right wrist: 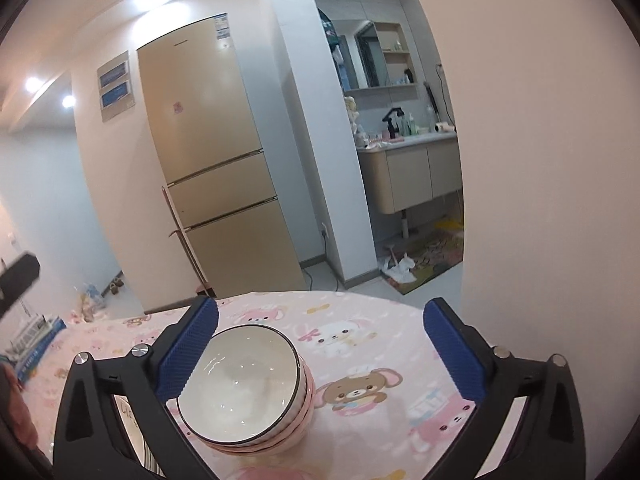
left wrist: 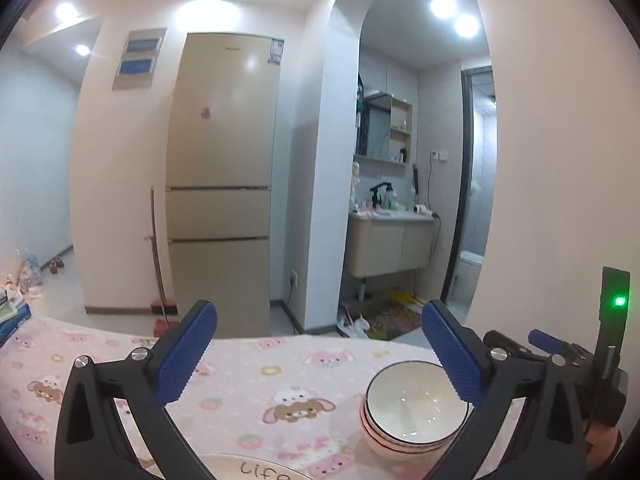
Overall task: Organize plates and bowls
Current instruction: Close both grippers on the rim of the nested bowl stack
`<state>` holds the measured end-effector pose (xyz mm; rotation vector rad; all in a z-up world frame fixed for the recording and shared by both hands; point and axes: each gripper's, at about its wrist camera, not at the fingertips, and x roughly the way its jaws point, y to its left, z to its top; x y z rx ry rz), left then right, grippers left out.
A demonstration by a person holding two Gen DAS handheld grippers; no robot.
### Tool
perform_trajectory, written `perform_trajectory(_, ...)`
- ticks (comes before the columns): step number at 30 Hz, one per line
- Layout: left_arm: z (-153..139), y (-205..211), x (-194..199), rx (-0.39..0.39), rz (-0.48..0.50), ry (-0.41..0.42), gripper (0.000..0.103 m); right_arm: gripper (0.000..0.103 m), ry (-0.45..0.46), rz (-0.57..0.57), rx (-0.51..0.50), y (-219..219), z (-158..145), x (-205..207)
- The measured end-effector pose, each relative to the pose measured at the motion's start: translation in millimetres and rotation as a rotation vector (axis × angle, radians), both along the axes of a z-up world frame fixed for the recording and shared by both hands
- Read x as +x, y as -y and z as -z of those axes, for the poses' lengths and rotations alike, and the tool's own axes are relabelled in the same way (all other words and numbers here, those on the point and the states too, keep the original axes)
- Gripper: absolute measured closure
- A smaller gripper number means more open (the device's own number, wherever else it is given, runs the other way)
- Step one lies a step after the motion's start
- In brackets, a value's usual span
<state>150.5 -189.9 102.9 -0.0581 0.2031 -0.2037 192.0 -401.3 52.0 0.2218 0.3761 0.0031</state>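
A stack of white bowls with dark rims and pink sides (left wrist: pixel 414 410) stands on the pink cartoon tablecloth (left wrist: pixel 256 392). It also shows in the right wrist view (right wrist: pixel 244 390). My left gripper (left wrist: pixel 320 354) is open and empty above the table, with the bowls just inside its right finger. My right gripper (right wrist: pixel 320 350) is open and empty, with the bowls beside its left finger. A white plate with the word "Life" (left wrist: pixel 256 470) lies at the bottom edge in the left wrist view. A sliver of the plate (right wrist: pixel 134 420) shows behind my right gripper's left finger.
The table's far edge (right wrist: pixel 320 294) drops to a tiled floor. Beyond stand a tall beige fridge (left wrist: pixel 224 184), a white pillar, and a washbasin cabinet (left wrist: pixel 390 246). Blue-and-white packages (right wrist: pixel 36 344) lie at the table's left edge. The other gripper (left wrist: pixel 560 352) shows at the right.
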Motion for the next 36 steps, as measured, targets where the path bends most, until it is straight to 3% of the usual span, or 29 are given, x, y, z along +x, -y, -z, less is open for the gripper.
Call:
perform_trajectory(4, 3.1, -0.7, 1.2, -0.001, 0.005, -0.009, 0.000, 0.001, 0.005, -0.005, -0.054, -6.3, -1.6, -1.9)
perform_trajectory(8, 10.4, 1.6, 4.8, -0.017, 0.021, -0.028, 0.000, 0.001, -0.002, -0.022, -0.042, -5.2, -0.5, -1.6)
perform_trajectory(15, 14.0, 12.4, 13.4, 0.046, 0.026, -0.103, 0.000, 0.001, -0.030, -0.020, -0.044, -5.4, 2.8, 4.3)
perform_trajectory(19, 20.6, 14.6, 39.5, 0.024, 0.069, -0.251, 0.000, 0.001, -0.071, -0.053, -0.030, -7.3, 6.9, 11.1)
perform_trajectory(24, 42.9, 26.8, 77.1, 0.044, 0.126, -0.470, 0.000, 0.001, -0.220, -0.124, 0.070, -0.7, 25.8, 26.4)
perform_trajectory(30, 65.8, 32.2, 100.7, -0.003, 0.161, -0.592, 0.001, 0.011, -0.315, -0.143, 0.153, 7.5, 42.4, 38.0)
perform_trajectory(33, 76.7, 35.5, 113.2, -0.024, 0.182, -0.657, 0.008, 0.011, -0.334, -0.169, 0.199, 10.4, 47.2, 39.4)
perform_trajectory(36, 80.5, 34.7, 117.6, -0.036, 0.187, -0.672, 0.008, 0.011, -0.346, -0.169, 0.240, 14.9, 51.5, 41.5)
